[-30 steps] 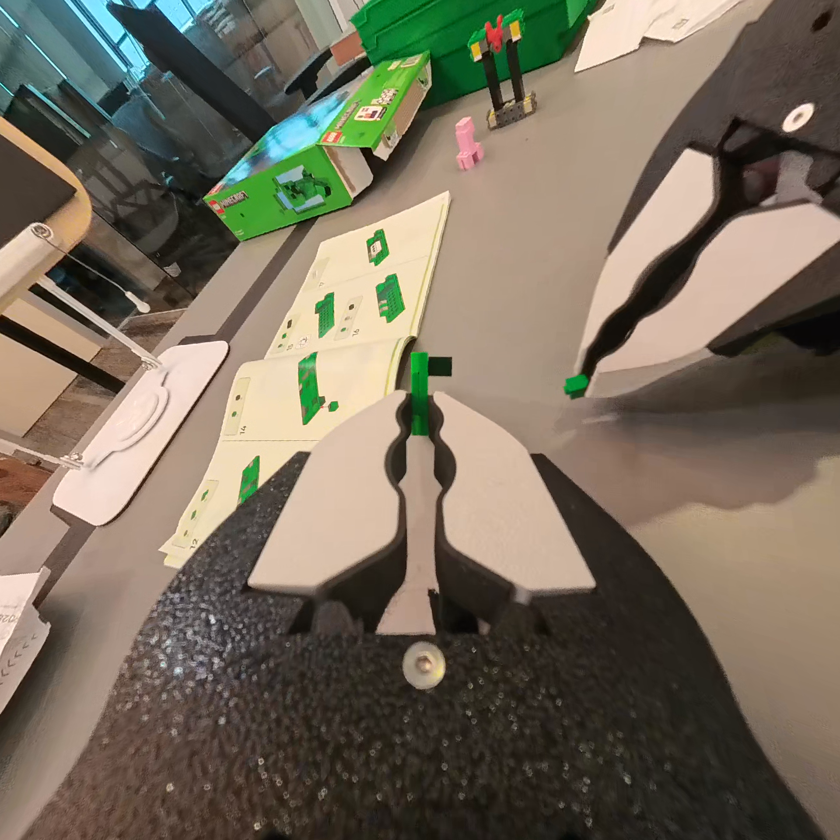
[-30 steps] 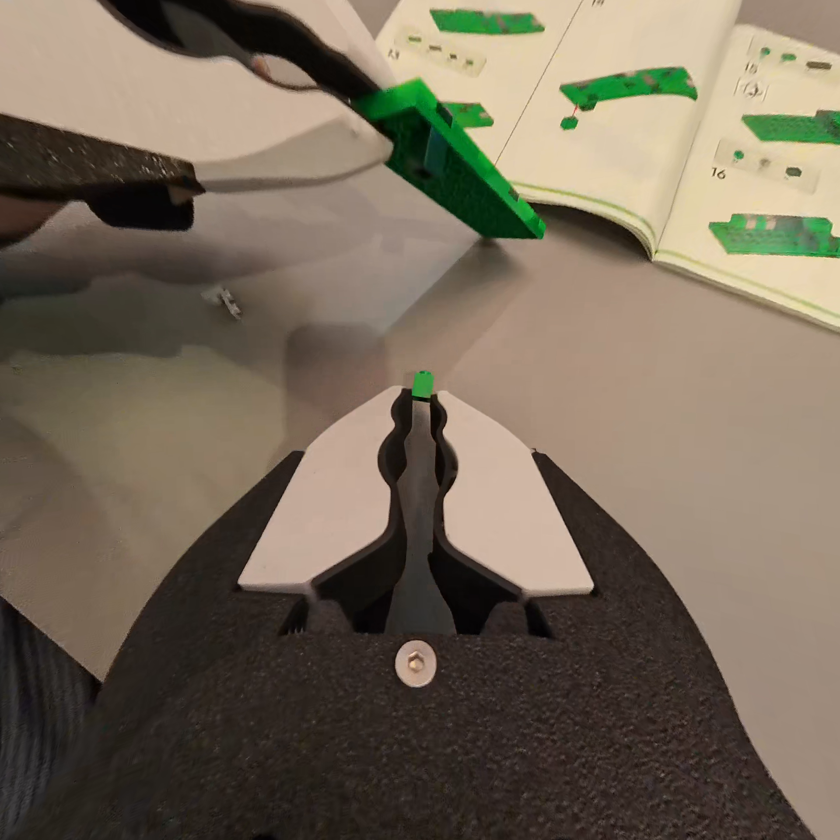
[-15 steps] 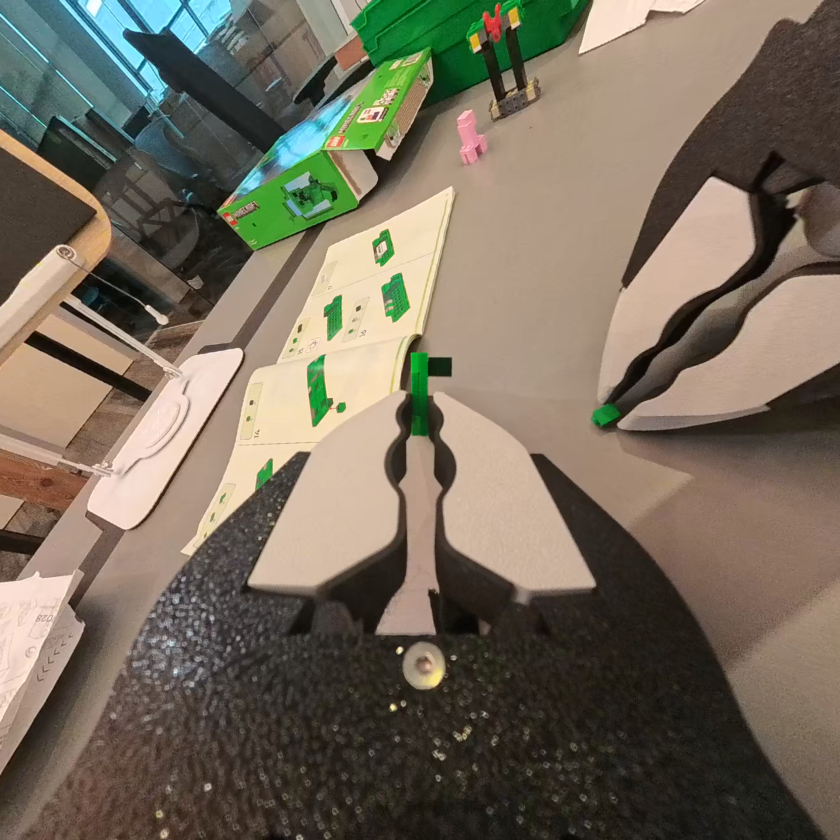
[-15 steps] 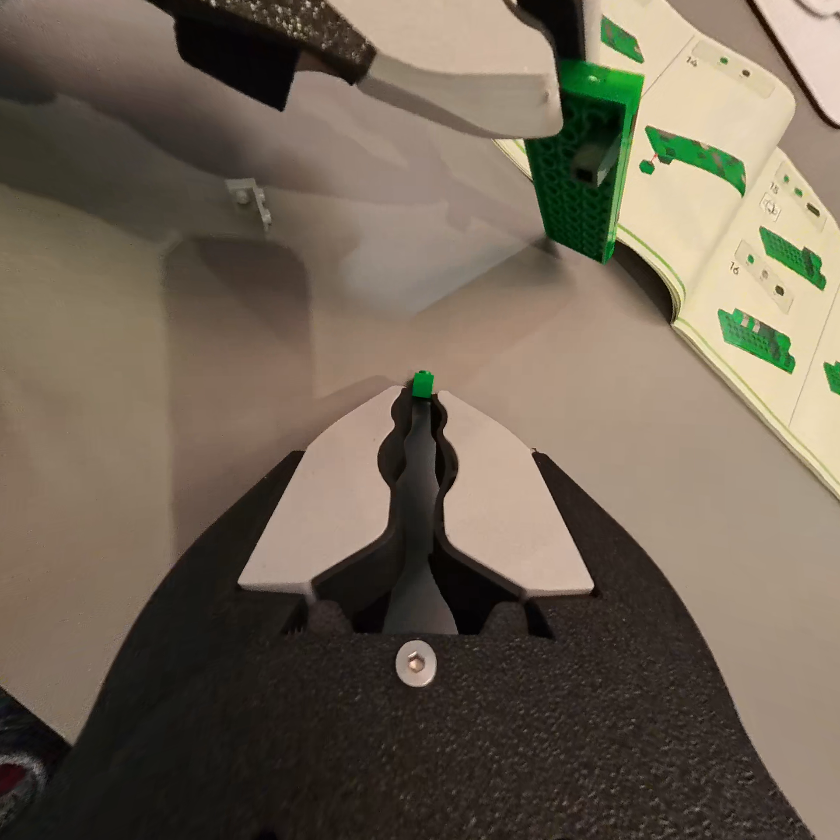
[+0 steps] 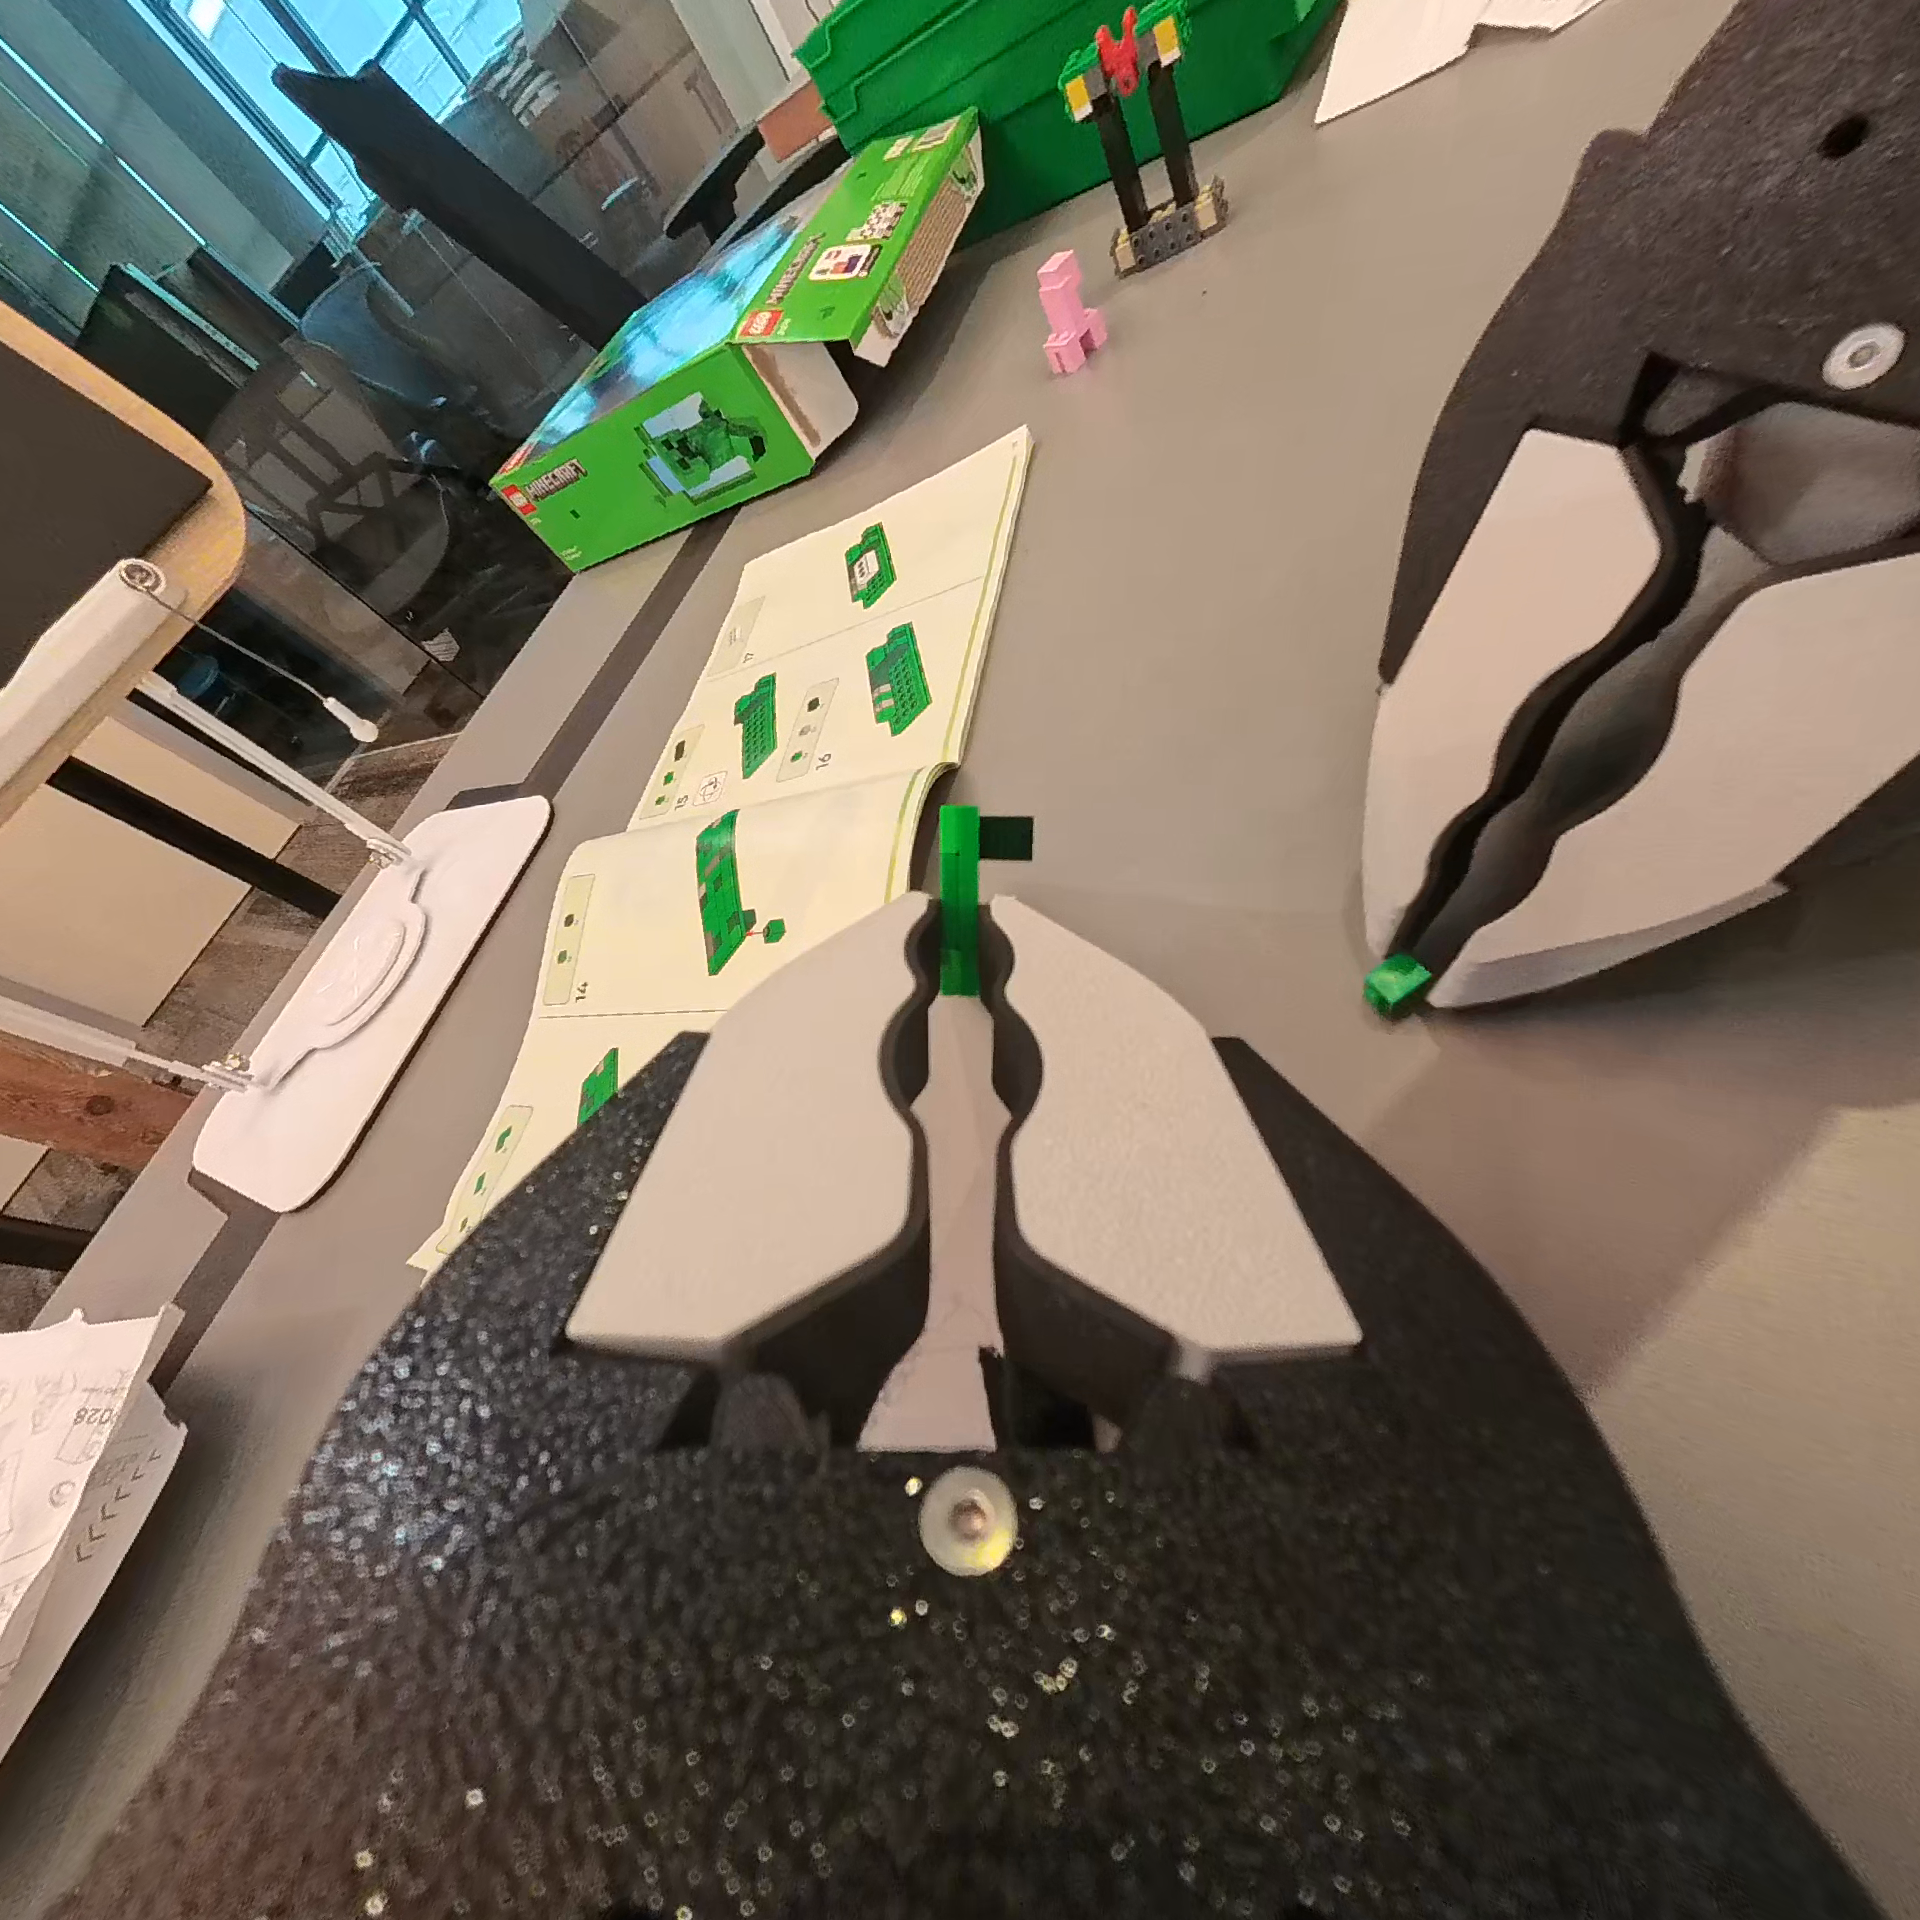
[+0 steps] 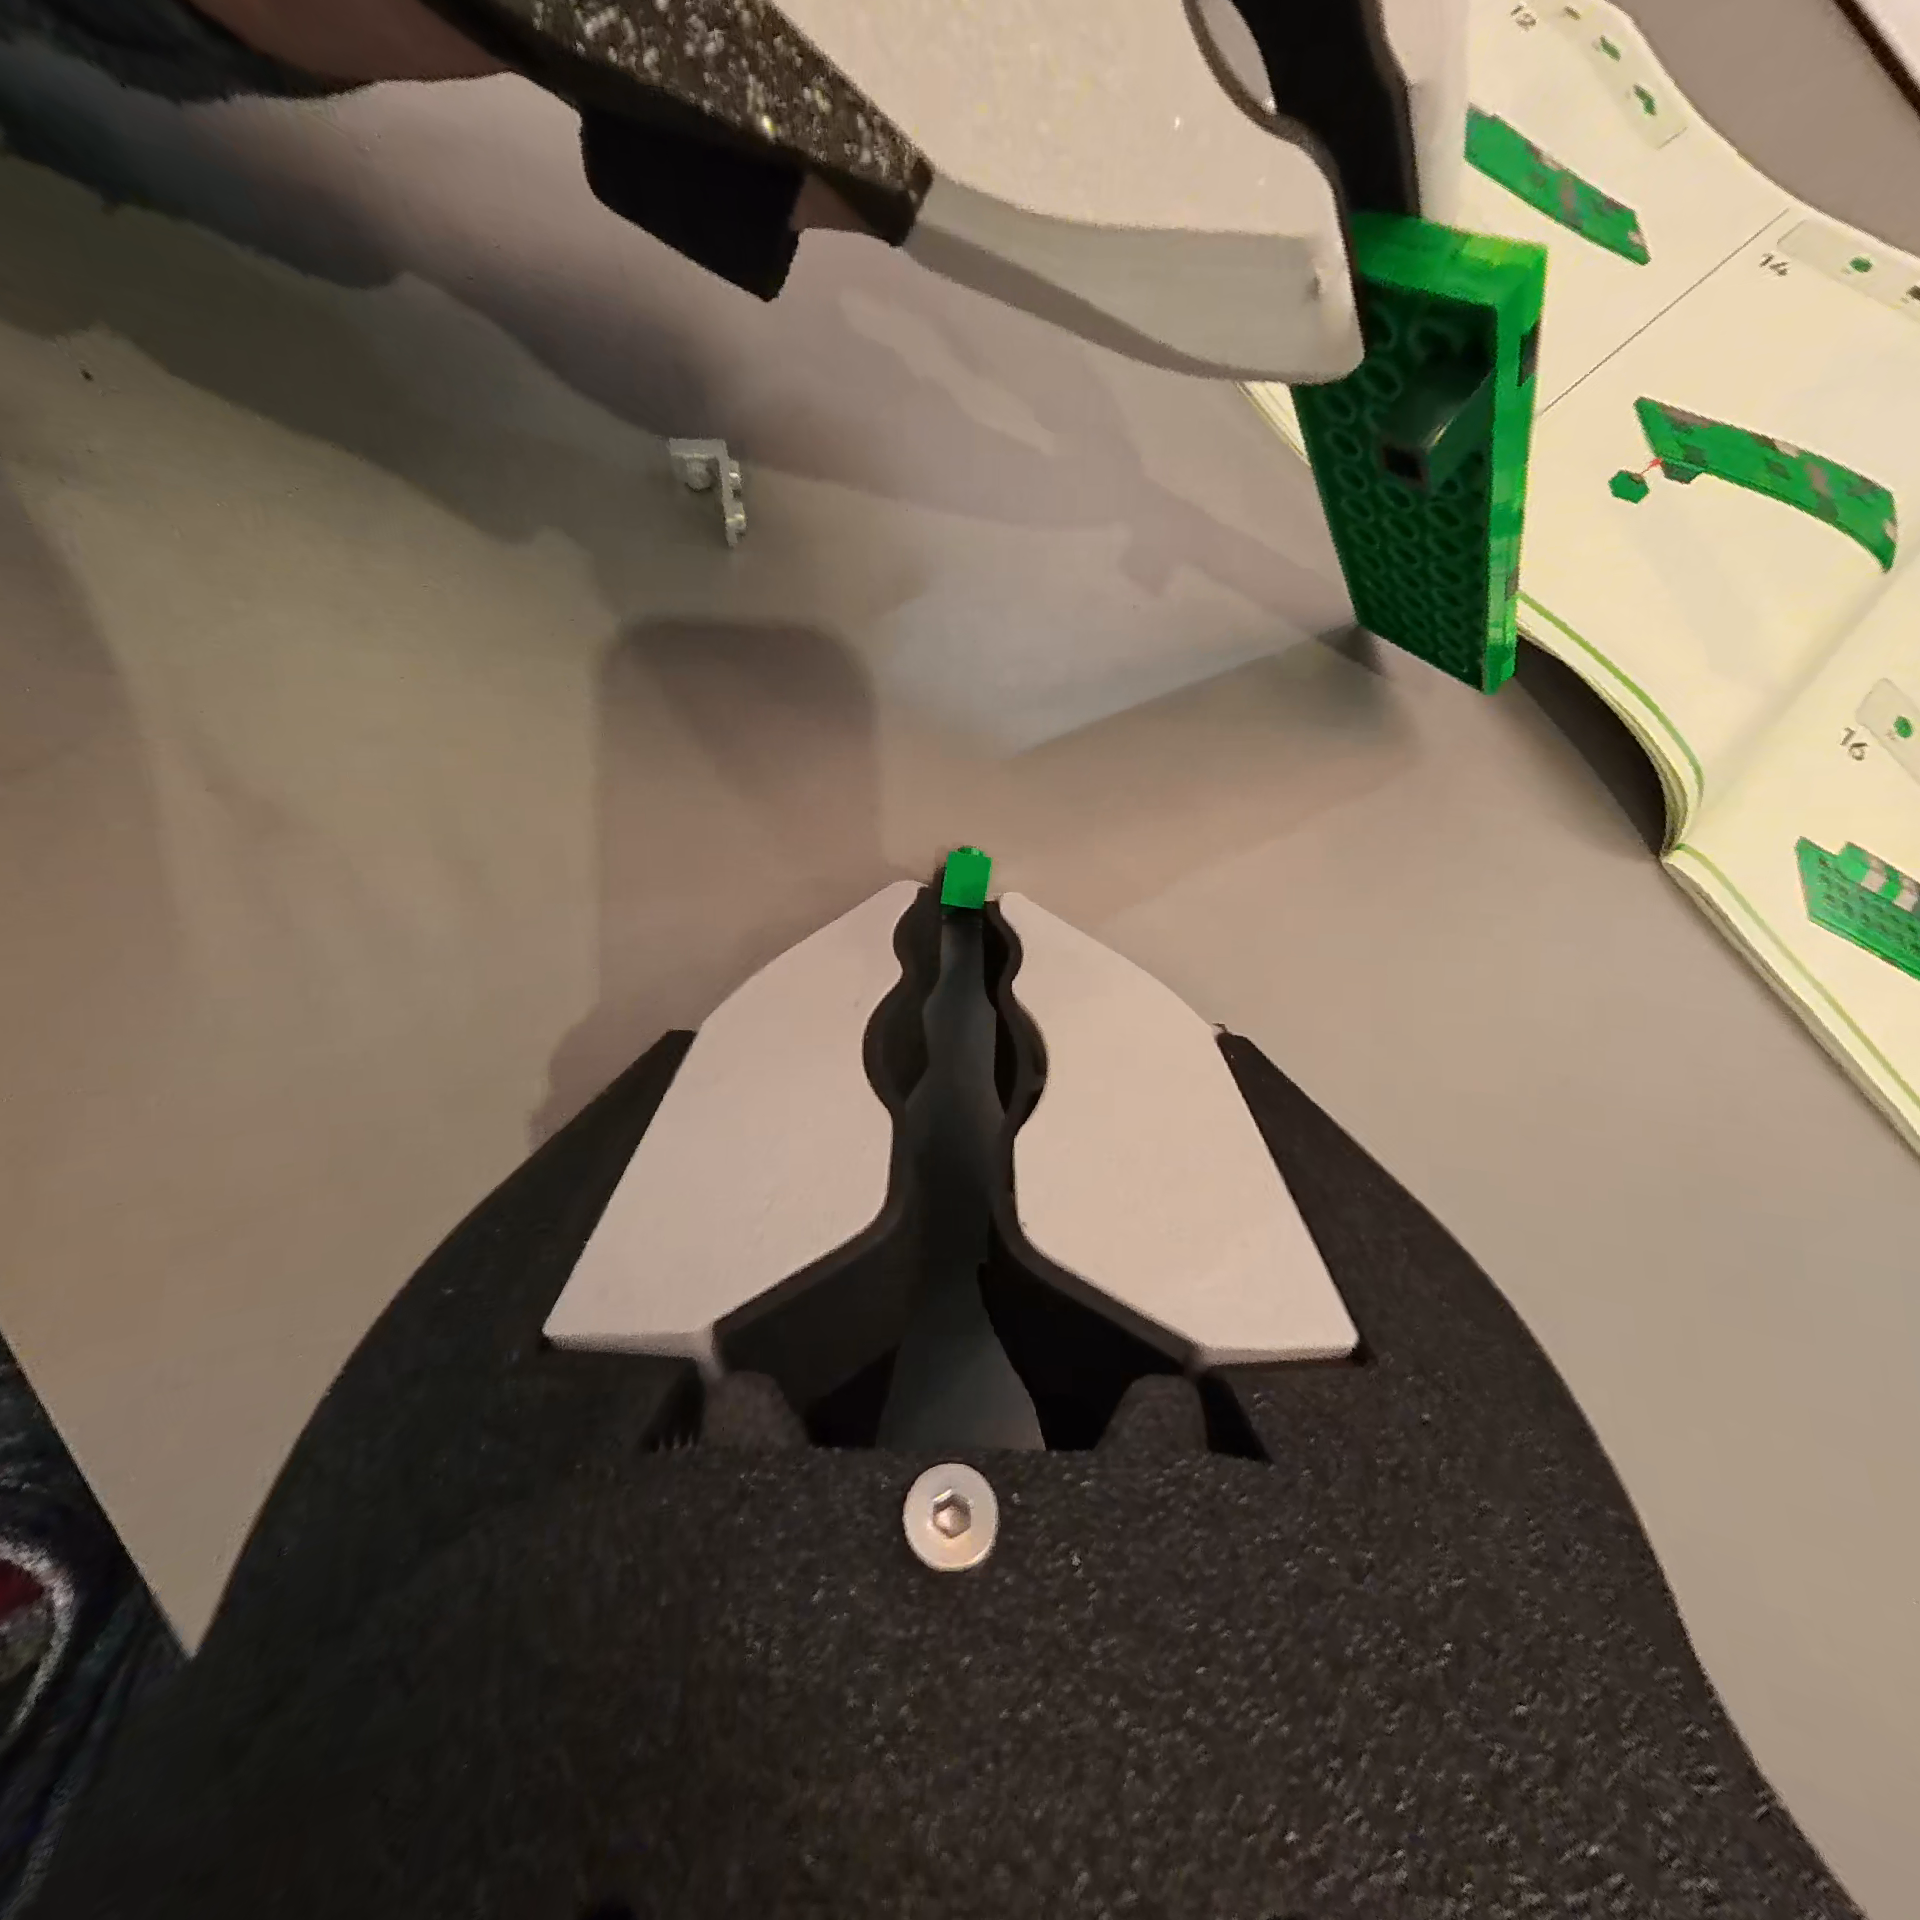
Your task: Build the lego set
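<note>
My left gripper [image 5: 958,914] is shut on a green lego plate [image 5: 958,902], held on edge with a dark green piece sticking out to its right. In the right wrist view the plate [image 6: 1423,499] hangs from the left gripper [image 6: 1340,312] at top right, underside showing, its lower end near the table. My right gripper [image 6: 964,902] is shut on a small green brick [image 6: 964,878]. In the left wrist view the right gripper [image 5: 1418,966] points down at the right, the small brick [image 5: 1395,980] at its tips close to the grey table [image 5: 1195,675].
An open instruction booklet [image 5: 831,727] lies on the table left of centre, also in the right wrist view [image 6: 1766,582]. A green set box [image 5: 727,395], a pink figure [image 5: 1070,317], a black-legged lego model [image 5: 1143,135] and a green bin [image 5: 987,62] stand farther back. A small grey piece [image 6: 712,488] lies on the table. Tip to tip, the grippers are about 10 cm apart.
The plate has turned from a slant to hanging nearly upright. The right gripper has lowered its small brick toward the table and drifted slightly right. Both grips are unchanged.
</note>
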Demonstrator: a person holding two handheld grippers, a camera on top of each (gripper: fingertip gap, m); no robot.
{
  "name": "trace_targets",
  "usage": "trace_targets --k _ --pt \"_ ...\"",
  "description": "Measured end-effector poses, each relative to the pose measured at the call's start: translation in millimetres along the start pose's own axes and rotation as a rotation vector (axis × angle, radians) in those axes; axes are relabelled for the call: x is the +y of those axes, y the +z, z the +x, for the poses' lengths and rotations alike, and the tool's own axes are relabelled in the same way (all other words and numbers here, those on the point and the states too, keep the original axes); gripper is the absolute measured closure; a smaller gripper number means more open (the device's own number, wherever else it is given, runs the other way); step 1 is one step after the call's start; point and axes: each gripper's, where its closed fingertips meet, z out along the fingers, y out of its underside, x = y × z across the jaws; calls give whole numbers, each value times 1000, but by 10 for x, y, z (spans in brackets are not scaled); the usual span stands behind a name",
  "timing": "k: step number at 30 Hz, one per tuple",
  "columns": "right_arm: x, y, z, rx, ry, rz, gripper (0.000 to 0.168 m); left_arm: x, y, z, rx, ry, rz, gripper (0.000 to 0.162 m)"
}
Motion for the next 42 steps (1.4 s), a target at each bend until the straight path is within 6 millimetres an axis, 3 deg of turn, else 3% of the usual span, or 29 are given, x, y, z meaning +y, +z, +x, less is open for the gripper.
trace_targets --k 3,7,11,26,37,42 --pt "-98 -61 120 98 45 39 161 -2 -1 -1 -1 0 0 156" --pt "-554 -320 243 155 302 308 161 -26 -1 30 8 9 5 156" --pt "-668 -457 365 238 390 384 161 -64 -6 61 20 1 16 156" --pt "-751 -491 416 333 395 362 161 -283 -77 85 -31 23 129 157" --pt "-750 -492 440 374 410 373 161 -285 -70 93 -38 28 124 156" --pt "-740 -481 456 459 329 340 161 -273 -63 92 -35 22 117 157"
